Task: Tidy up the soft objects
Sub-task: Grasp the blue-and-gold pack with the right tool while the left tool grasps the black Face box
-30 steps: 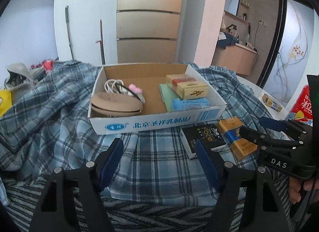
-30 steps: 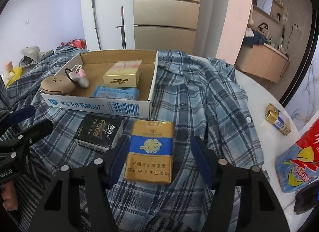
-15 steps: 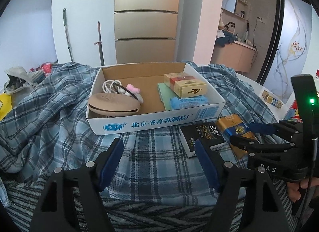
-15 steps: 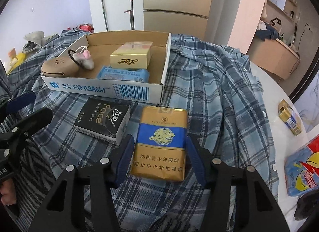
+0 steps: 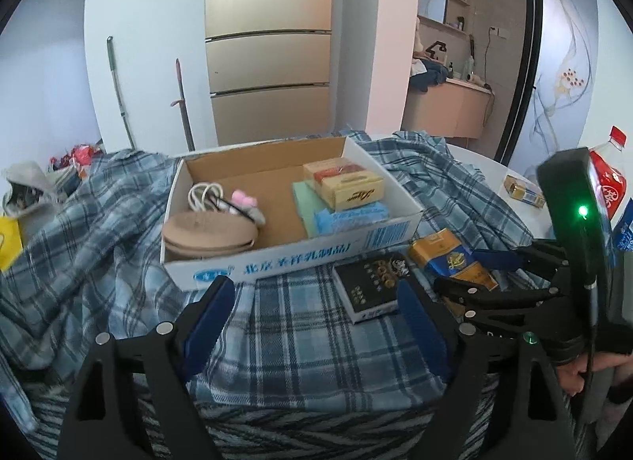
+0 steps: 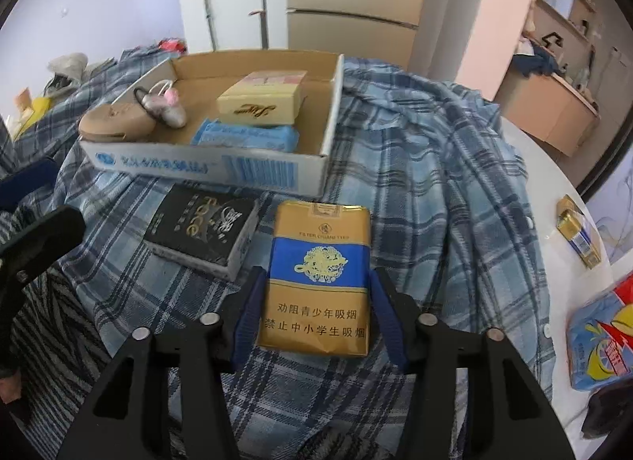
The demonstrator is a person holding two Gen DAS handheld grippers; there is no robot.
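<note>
A gold and blue soft cigarette pack (image 6: 322, 230) lies on the plaid cloth, and my right gripper (image 6: 316, 282) is shut on its lower half, blue pads pressing both long sides. From the left wrist view the same pack (image 5: 447, 258) sits between the right gripper's (image 5: 467, 272) fingers. A black pack (image 6: 201, 230) lies just left of it. My left gripper (image 5: 314, 293) hovers over bare cloth with its jaws opening and nothing between them; the black pack (image 5: 372, 286) is near its right finger. The cardboard box (image 5: 296, 258) stands behind.
The box (image 6: 198, 167) holds a tan round case (image 6: 114, 123), a cable with a pink charm (image 6: 166, 103), a yellow carton (image 6: 261, 103) and a blue tissue pack (image 6: 245, 137). On the white table at right lie a small gold pack (image 6: 577, 234) and a blue bag (image 6: 597, 333).
The right gripper's jaws came together onto the gold and blue pack and the camera drew closer to it. The left gripper's jaws spread a little wider.
</note>
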